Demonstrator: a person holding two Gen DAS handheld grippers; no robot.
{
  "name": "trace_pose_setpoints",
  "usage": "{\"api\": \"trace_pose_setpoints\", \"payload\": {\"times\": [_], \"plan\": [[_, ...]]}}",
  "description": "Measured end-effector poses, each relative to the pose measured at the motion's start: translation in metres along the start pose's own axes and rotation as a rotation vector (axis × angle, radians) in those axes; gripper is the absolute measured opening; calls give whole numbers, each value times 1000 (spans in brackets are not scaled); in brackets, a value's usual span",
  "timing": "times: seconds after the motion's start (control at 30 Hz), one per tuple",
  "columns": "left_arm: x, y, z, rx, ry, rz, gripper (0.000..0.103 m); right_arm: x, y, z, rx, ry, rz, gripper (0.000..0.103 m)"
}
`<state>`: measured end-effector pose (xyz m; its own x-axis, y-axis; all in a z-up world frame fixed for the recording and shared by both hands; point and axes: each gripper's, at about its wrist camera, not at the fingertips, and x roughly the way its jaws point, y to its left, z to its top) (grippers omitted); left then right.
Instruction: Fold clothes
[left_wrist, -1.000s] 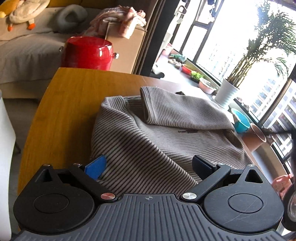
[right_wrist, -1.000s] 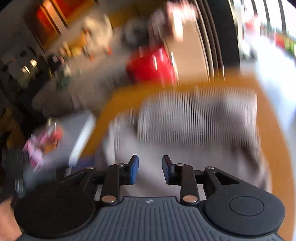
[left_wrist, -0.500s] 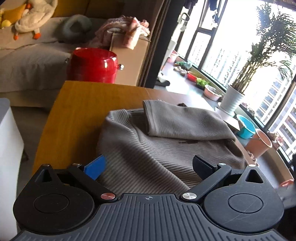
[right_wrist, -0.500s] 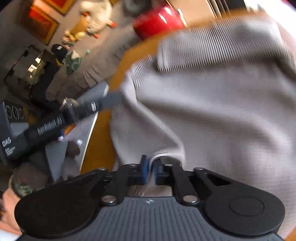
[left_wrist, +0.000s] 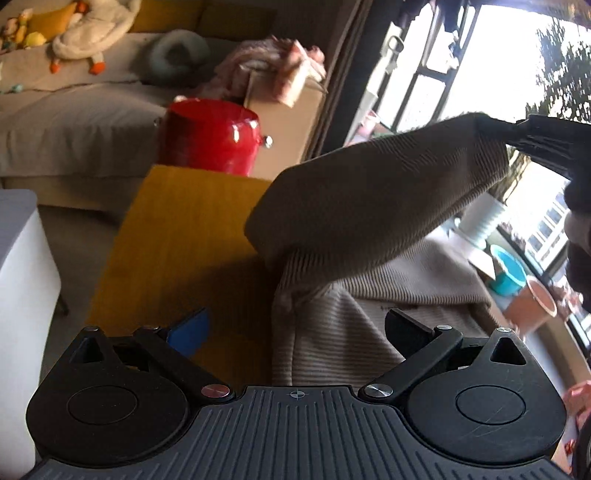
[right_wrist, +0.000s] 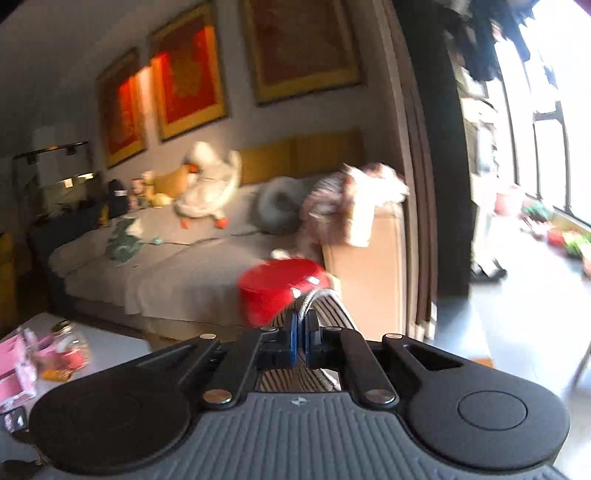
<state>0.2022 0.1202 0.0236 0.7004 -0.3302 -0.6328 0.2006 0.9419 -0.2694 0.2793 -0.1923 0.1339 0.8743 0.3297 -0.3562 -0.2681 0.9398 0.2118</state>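
A beige ribbed sweater lies on the yellow wooden table. My right gripper is shut on a pinched edge of the sweater and holds it up in the air. In the left wrist view that lifted part hangs from the right gripper at the upper right, folded over above the rest. My left gripper is open and empty, low over the near edge of the sweater, with one fingertip over bare table and the other over cloth.
A red pot stands past the table's far end beside a cardboard box with clothes on it. A sofa with plush toys is behind. A white surface is at the left. Plant pots and windows are at the right.
My right gripper closed on the sweater's left edge and lifted it high, to the right. The sweater's left side has come off the table. My left gripper stayed open and drew back a little.
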Motion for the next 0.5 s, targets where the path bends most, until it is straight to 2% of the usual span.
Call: {"api": "trace_pose_setpoints", "payload": {"times": [0.1, 0.27, 0.33, 0.4, 0.5], "plan": [[13, -6, -3, 13, 23, -9, 103, 8, -39, -23, 84, 65, -65, 4], [32, -25, -2, 57, 45, -38, 103, 24, -83, -81, 126, 200, -183, 5], [38, -32, -4, 74, 63, -44, 103, 31, -96, -104, 149, 285, -224, 14], [42, -37, -8, 86, 84, -43, 103, 28, -102, -117, 164, 306, -257, 36], [40, -40, -15, 107, 105, -34, 103, 0, -104, -117, 180, 279, -249, 40]]}}
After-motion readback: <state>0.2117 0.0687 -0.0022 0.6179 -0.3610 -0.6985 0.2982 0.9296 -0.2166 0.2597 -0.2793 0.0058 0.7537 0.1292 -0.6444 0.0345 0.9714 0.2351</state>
